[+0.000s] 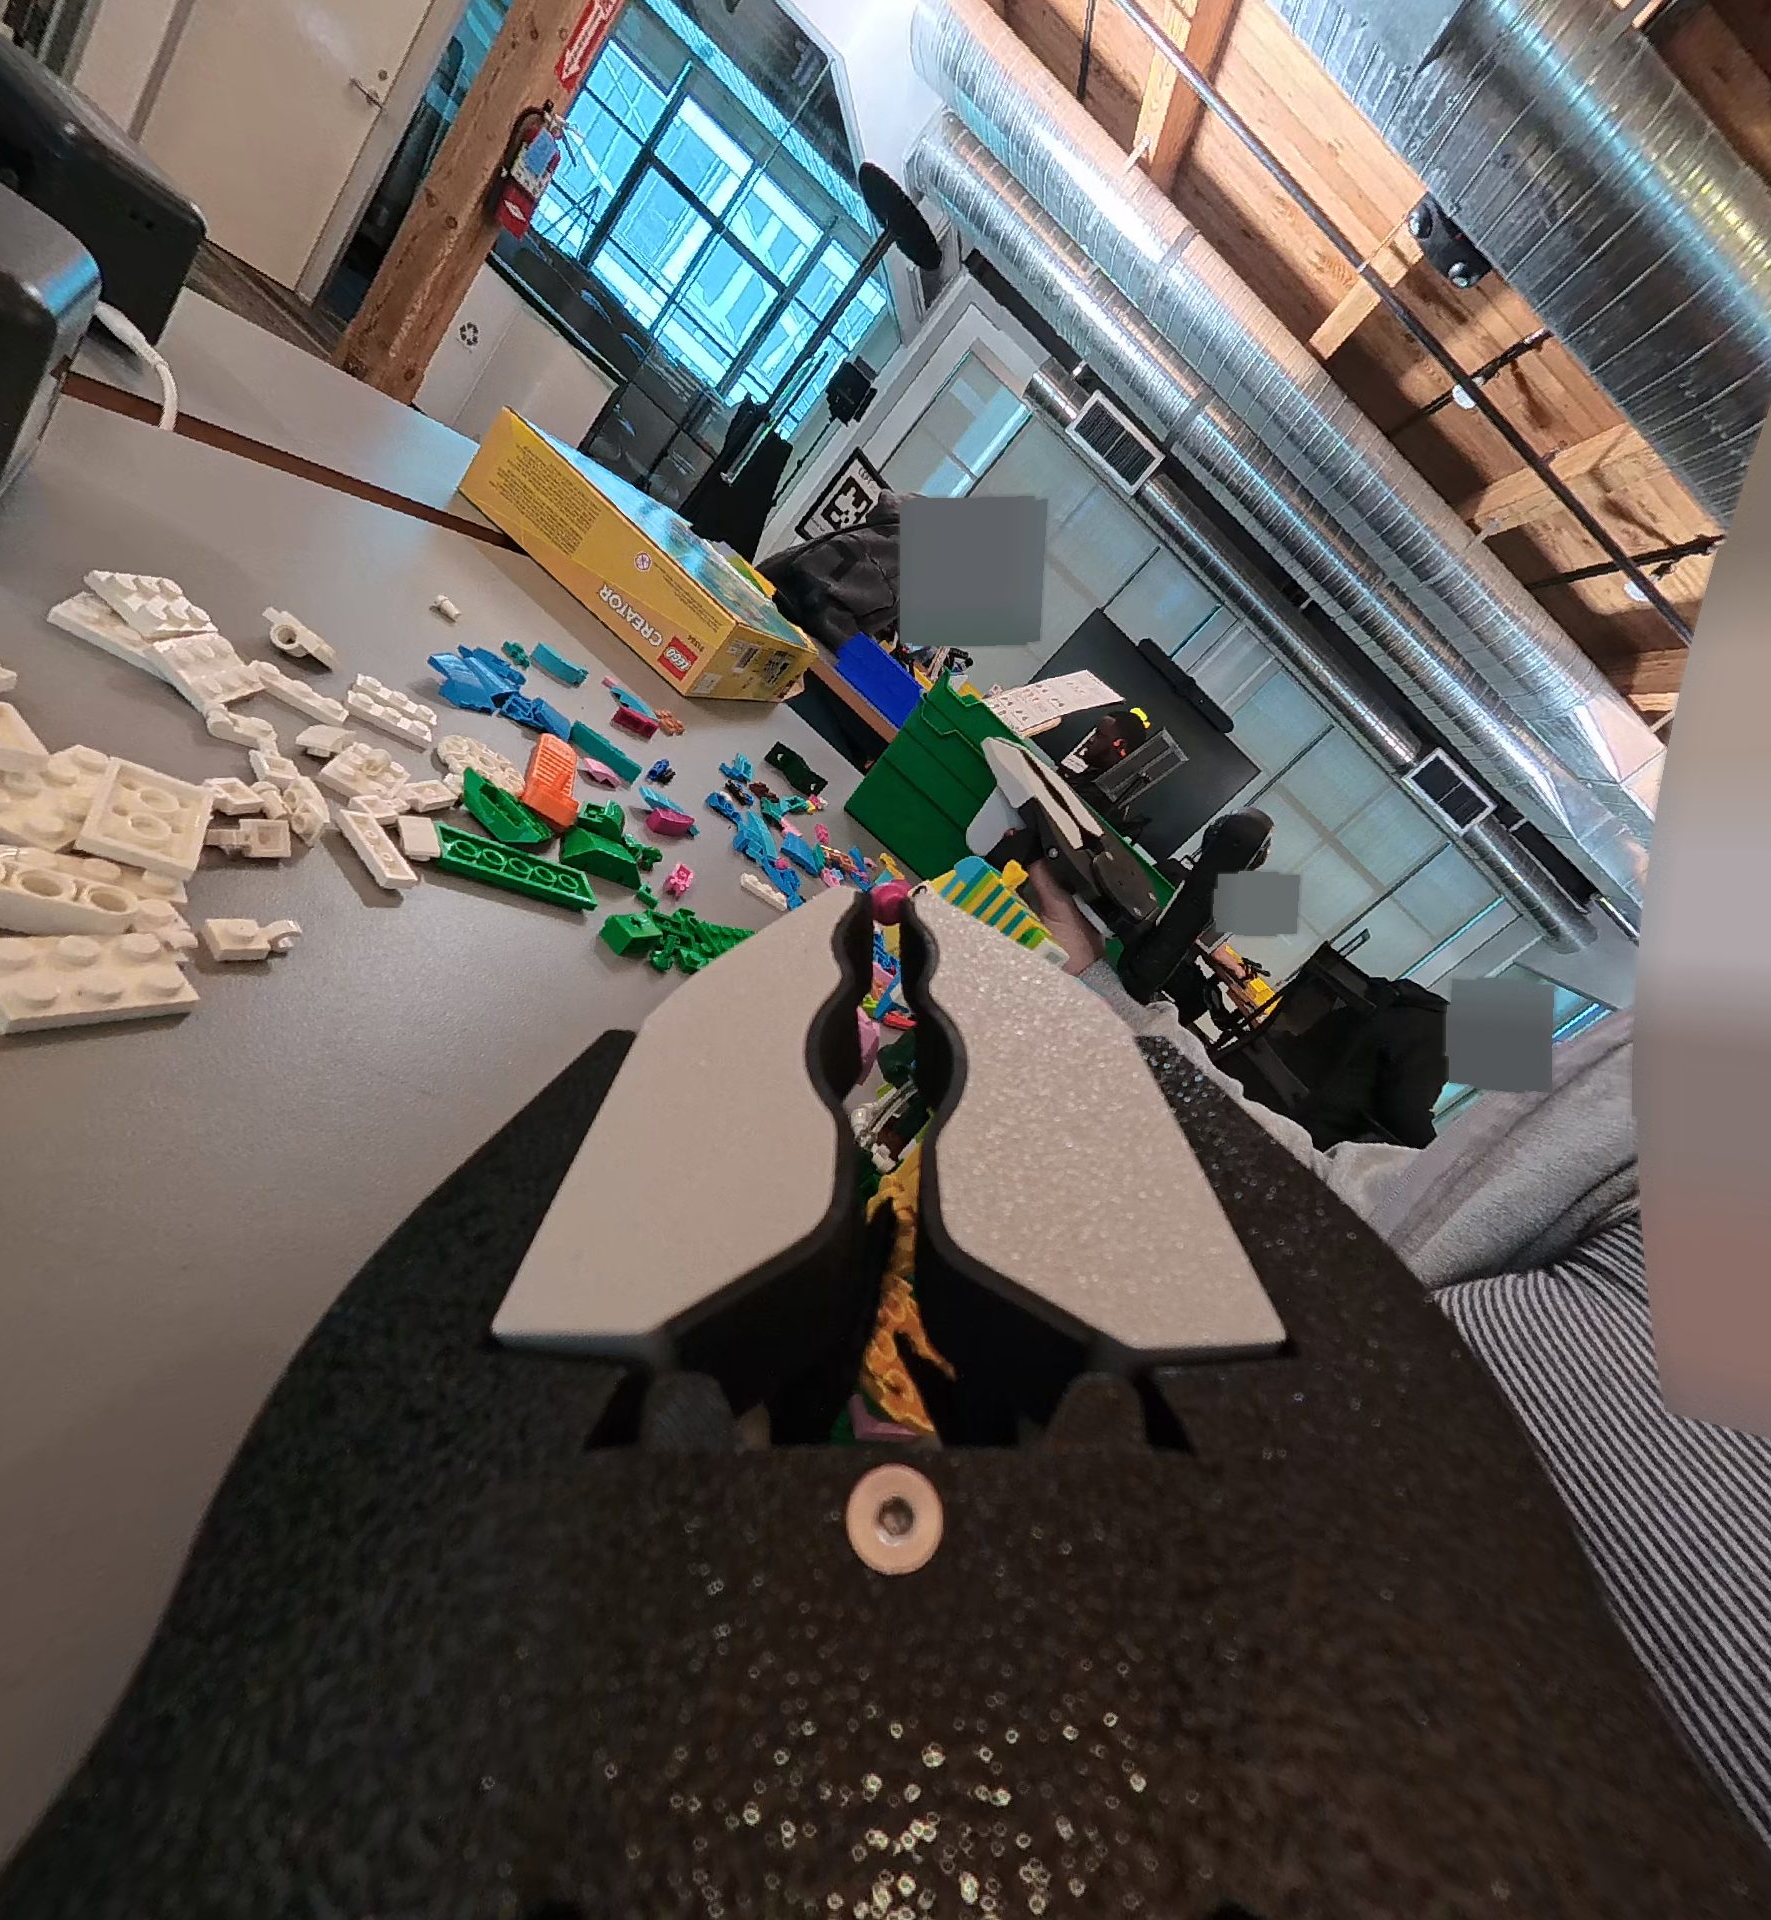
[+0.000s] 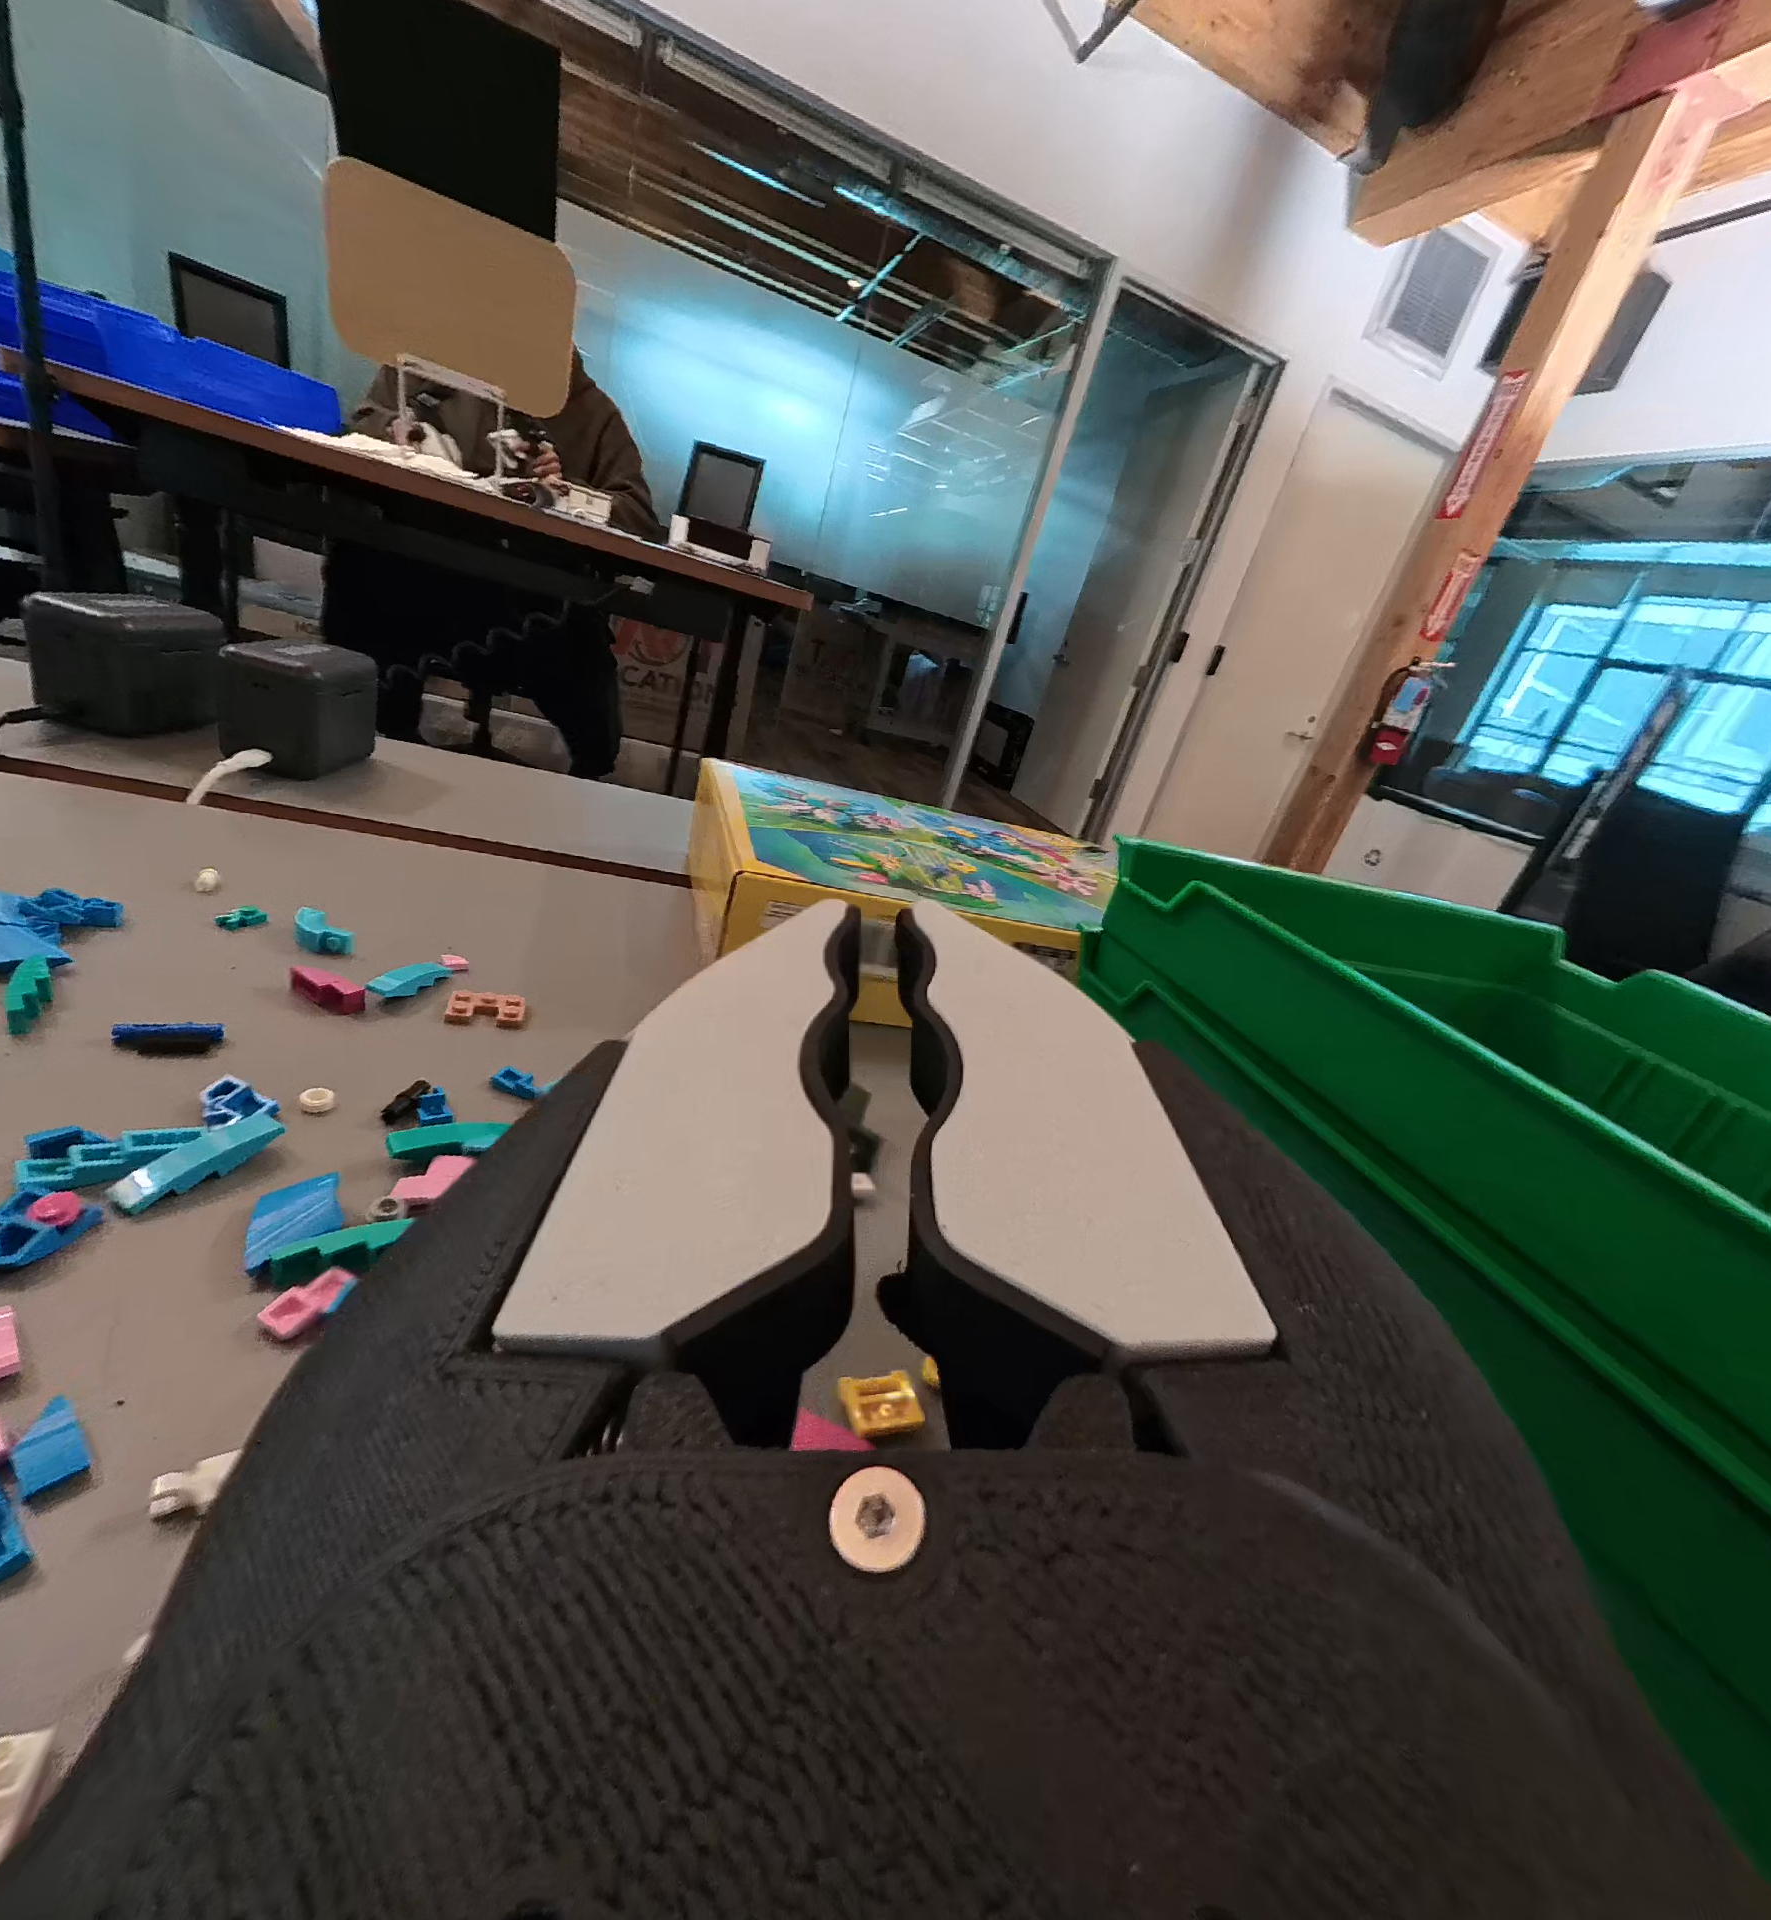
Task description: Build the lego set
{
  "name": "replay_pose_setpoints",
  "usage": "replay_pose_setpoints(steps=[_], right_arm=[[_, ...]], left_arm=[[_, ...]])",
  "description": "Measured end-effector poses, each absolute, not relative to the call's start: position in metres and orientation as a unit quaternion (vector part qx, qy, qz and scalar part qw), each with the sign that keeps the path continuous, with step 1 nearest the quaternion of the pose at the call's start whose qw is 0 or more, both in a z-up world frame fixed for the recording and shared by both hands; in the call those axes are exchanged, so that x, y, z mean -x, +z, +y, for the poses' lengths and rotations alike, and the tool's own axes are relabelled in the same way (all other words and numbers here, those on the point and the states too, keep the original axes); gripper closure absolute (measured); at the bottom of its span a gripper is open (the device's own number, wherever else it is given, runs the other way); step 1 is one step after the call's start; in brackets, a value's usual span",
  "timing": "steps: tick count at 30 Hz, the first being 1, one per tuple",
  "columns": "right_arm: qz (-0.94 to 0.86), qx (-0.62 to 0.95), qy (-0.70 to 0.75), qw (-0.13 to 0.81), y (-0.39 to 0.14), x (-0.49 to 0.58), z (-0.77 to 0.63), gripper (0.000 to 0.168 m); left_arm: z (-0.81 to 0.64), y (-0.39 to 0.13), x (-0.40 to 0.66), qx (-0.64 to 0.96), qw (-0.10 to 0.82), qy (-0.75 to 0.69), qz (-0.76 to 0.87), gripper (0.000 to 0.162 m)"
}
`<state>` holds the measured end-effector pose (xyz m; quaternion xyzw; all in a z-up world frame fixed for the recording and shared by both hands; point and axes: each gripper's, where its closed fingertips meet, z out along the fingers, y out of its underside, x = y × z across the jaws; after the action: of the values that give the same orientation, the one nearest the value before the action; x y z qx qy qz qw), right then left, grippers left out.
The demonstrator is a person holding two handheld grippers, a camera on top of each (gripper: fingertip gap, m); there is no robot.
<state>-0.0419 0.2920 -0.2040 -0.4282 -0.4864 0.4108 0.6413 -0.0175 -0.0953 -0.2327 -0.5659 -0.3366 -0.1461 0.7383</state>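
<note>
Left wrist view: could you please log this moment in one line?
left hand-held gripper: shut on magenta piece | white bricks: loose on table

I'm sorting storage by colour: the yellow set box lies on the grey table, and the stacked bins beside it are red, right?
Not quite. The stacked bins are green, not red, as the right wrist view shows. The rest holds: the yellow set box lies on the grey table, beside the bins.

- My right gripper [image 2: 878,914] hangs low over the grey worktop [image 2: 569,914], fingers [image 2: 756,1091] nearly together with a narrow gap, nothing between them.
- Loose blue, teal and pink lego pieces [image 2: 185,1153] lie scattered to the left.
- Ahead sits the yellow lego box [image 2: 891,842], just beside stacked green bins [image 2: 1483,1091].
</note>
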Motion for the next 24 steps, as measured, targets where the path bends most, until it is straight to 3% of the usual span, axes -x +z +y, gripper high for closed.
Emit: replay_pose_setpoints(steps=[6, 8, 14, 18, 24], right_arm=[[-0.547, 0.426, 0.521, 0.498, -0.207, 0.049, 0.234, 0.141], [-0.602, 0.416, 0.528, 0.430, -0.214, 0.053, 0.202, 0.141], [-0.777, 0.422, 0.454, 0.107, -0.274, 0.038, 0.106, 0.145], [-0.828, 0.418, 0.354, 0.117, -0.298, 0.045, 0.097, 0.144], [-0.828, 0.447, 0.314, 0.124, -0.300, 0.056, 0.099, 0.146]], left_arm=[[-0.095, -0.233, 0.018, 0.566, 0.738, -0.146, -0.337, 0.158], [-0.095, -0.233, 0.018, 0.565, 0.738, -0.146, -0.338, 0.158], [-0.095, -0.233, 0.018, 0.567, 0.738, -0.144, -0.336, 0.158], [-0.094, -0.234, 0.017, 0.572, 0.735, -0.142, -0.335, 0.158], [-0.094, -0.234, 0.017, 0.572, 0.735, -0.142, -0.335, 0.158]])
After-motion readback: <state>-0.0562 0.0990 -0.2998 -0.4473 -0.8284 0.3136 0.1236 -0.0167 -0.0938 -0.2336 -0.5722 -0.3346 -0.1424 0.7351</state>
